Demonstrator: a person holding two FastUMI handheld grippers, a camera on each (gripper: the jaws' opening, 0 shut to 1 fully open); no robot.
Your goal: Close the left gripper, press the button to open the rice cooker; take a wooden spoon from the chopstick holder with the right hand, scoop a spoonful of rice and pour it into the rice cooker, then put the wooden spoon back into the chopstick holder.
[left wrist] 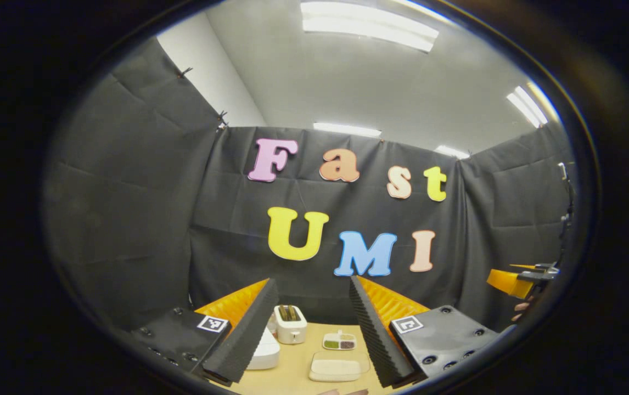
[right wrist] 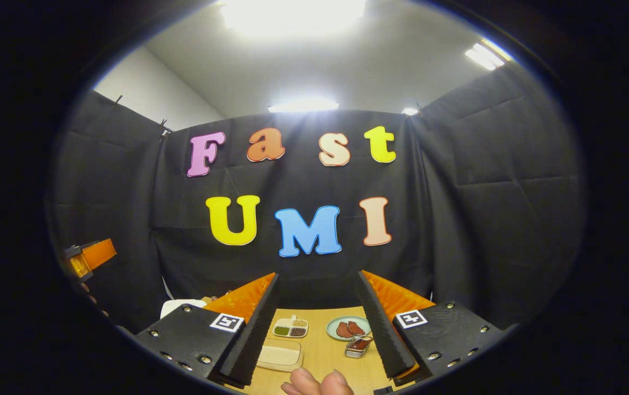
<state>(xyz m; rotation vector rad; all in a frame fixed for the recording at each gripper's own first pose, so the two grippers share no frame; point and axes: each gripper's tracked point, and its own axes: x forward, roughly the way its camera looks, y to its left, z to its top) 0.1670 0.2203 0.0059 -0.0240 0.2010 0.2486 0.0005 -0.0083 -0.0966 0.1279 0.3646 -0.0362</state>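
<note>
Rice cooker (left wrist: pixel 267 351) sits by the spread left tongs (left wrist: pixel 312 282); spread right tongs (right wrist: pixel 317 275) frame a meat plate (right wrist: pixel 332 325).

Both tools (left wrist: pixel 309 329) (right wrist: pixel 317 323) held spread apart

Light source: I see long white ceiling lamps (left wrist: pixel 369 24) glowing overhead in the left gripper view.
Glare: in the right gripper view, the big white ceiling lamp (right wrist: pixel 292 13) is so bright it washes out to a white blob.
Brightness: the grey ceiling (left wrist: pixel 380 82) is bright; the black cloth wall (right wrist: pixel 484 181) looks dark and dull.
Table: the light wooden tabletop (right wrist: pixel 325 351) is softly lit, and I see no hard shadows.
Edges: straight lines bend near the rim, and the picture gets dim and smeary there.
Sharpness: the middle looks clear; small far things look a bit soft.
</note>
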